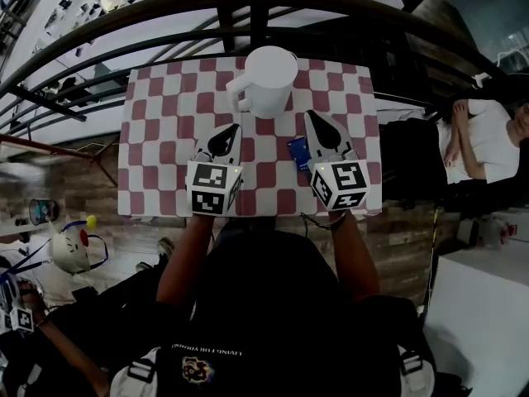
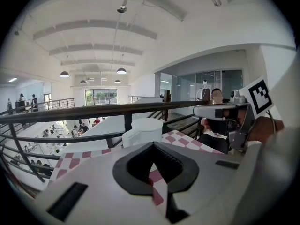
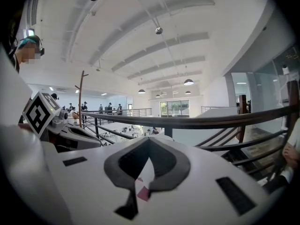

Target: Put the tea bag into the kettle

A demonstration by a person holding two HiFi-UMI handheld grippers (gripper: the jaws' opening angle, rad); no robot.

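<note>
**Gripper state.** The left gripper point(image 1: 228, 135) and the right gripper point(image 1: 318, 124) both rest low over the near half of the red-and-white checked tabletop point(image 1: 165, 139). Each has its jaws fully together. Each gripper view shows only checked cloth through the gap behind the tips, so neither gripper holds anything.

**Task item.** The small flat blue tea bag sachet point(image 1: 298, 152) lies on the cloth just beside the inner side of the right gripper. The white plastic kettle with a side handle point(image 1: 269, 81) stands upright beyond it, near the far edge.

**Handling.** Expect the sachet to be very light, thin and limp, with a possibly slick wrapper. Because it lies flat, take it by one edge or corner with the right gripper. Pinch gently, as a hard squeeze gains nothing.

**Surroundings.**
- The kettle top reads as a plain white disc. It cannot be confirmed whether a lid covers the mouth.
- The kettle's handle points toward the left gripper.
- A dark metal railing point(image 1: 248, 7) runs close behind the table.
- A seated person in a white shirt point(image 1: 483, 139) is well apart at the right.
- Nothing lies between sachet and kettle.
</note>
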